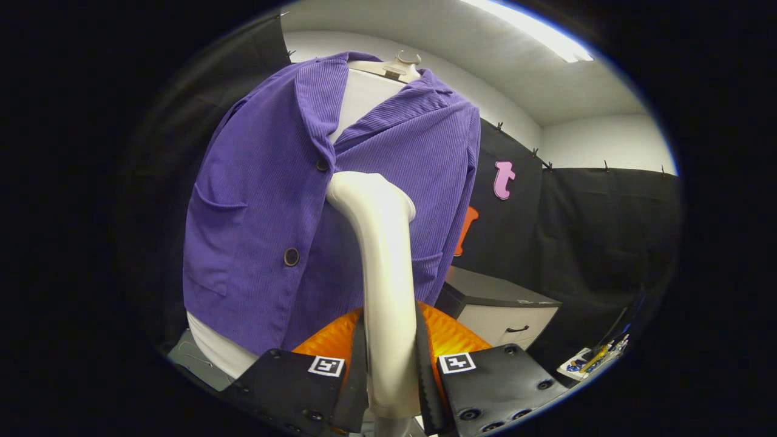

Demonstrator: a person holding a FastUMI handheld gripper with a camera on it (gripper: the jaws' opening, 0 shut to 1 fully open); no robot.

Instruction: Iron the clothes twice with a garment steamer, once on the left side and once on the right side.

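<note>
A purple corduroy jacket (261, 200) hangs over a white shirt (364, 97) on a pale hanger (400, 65) ahead of me. My gripper (390, 364) is shut on the cream handle of the garment steamer (382, 267), both fingers pressing its sides. The steamer rises from between the fingers, and its head bends toward the jacket's front, near the middle opening just below the upper button (322, 164). Whether the head touches the cloth cannot be told. A second button (291, 257) sits lower on the left panel.
A low cabinet with a drawer (504, 309) stands to the right behind the jacket. Black cloth walls surround the booth. An orange object (449, 337) lies just behind the fingers. Small items (598, 358) sit at the far right, low down.
</note>
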